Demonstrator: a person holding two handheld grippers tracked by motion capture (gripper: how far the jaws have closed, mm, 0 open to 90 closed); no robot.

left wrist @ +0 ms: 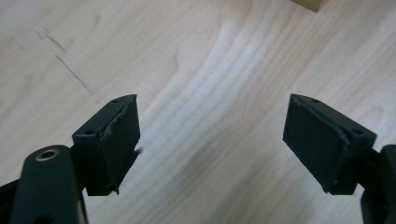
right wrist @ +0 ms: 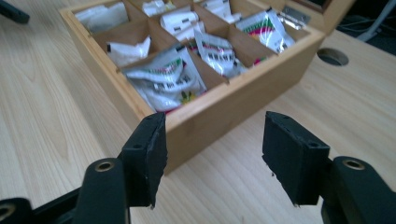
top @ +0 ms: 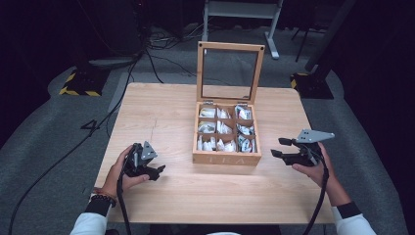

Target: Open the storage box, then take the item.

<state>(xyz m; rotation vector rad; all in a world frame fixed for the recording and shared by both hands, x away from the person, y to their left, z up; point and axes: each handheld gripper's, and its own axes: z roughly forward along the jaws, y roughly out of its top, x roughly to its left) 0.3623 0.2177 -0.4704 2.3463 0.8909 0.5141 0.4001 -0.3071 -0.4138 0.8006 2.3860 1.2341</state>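
Flanking the tea box (top: 226, 157), both claws agape, empty.

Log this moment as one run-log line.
left gripper: open, empty | right gripper: open, empty | tea box: lid up, sachets inside

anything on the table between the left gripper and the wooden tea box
No, only bare tabletop lies between the left gripper and the tea box, as the high view shows.
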